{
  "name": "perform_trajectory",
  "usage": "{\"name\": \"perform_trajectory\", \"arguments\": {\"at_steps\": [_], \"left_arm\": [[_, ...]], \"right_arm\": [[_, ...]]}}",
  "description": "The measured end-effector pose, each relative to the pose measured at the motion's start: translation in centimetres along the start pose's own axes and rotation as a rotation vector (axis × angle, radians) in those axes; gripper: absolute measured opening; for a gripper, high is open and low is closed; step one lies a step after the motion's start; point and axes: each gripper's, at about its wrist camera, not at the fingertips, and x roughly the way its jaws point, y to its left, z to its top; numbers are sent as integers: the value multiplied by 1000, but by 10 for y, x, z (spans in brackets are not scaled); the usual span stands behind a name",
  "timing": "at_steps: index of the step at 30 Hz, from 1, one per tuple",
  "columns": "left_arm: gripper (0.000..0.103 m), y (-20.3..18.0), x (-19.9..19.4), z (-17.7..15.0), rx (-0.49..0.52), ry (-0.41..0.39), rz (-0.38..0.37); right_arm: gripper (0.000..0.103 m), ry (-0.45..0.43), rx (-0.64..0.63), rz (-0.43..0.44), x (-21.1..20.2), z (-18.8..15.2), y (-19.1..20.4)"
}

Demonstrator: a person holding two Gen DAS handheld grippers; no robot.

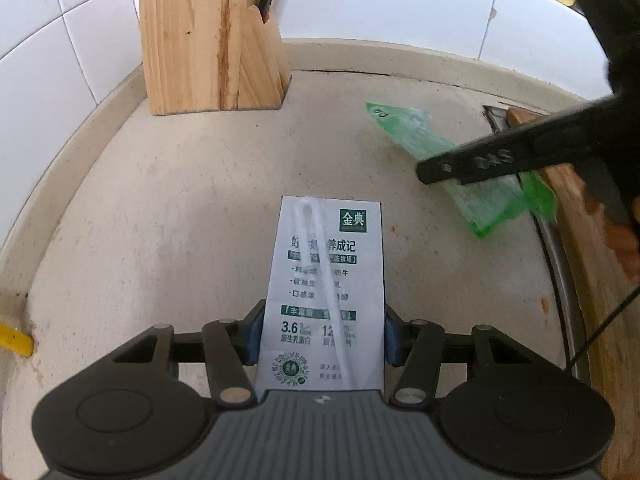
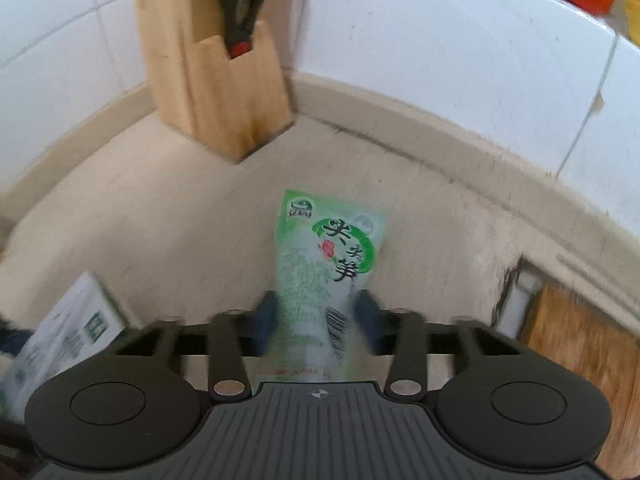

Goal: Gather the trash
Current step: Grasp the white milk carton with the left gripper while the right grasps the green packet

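My left gripper [image 1: 322, 334] is shut on a white milk carton [image 1: 324, 280] with green print and a straw, held above the beige counter [image 1: 160, 220]. My right gripper [image 2: 318, 320] is shut on a green snack wrapper [image 2: 326, 272]. In the left wrist view the right gripper's black finger [image 1: 480, 162] and the green wrapper [image 1: 440, 152] show at the right. The carton also shows at the lower left of the right wrist view [image 2: 68, 332].
A wooden knife block [image 1: 208, 36] with scissors [image 2: 242, 4] stands in the counter corner against white tiled walls. A wooden cutting board [image 2: 580, 344] and a sink rim [image 1: 568, 292] lie at the right. A yellow object [image 1: 14, 338] is at the left edge.
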Motion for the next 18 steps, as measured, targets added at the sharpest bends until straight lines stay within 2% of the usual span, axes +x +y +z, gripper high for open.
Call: {"name": "perform_trajectory", "arguments": {"at_steps": [1, 4, 6, 8, 14, 18], "left_arm": [[48, -1, 0, 0, 9, 2, -5], [48, -2, 1, 3, -5, 4, 8], [50, -4, 2, 7, -2, 0, 27], [56, -7, 3, 9, 17, -11, 50], [63, -13, 12, 13, 33, -24, 86], [69, -14, 13, 12, 40, -37, 107]], "right_arm": [[38, 10, 13, 39, -5, -4, -3], [38, 15, 14, 62, -15, -15, -4], [44, 6, 12, 79, -17, -18, -3], [70, 4, 9, 92, -17, -18, -3], [83, -8, -4, 81, -17, -18, -5], [86, -13, -17, 92, -18, -19, -7]]}}
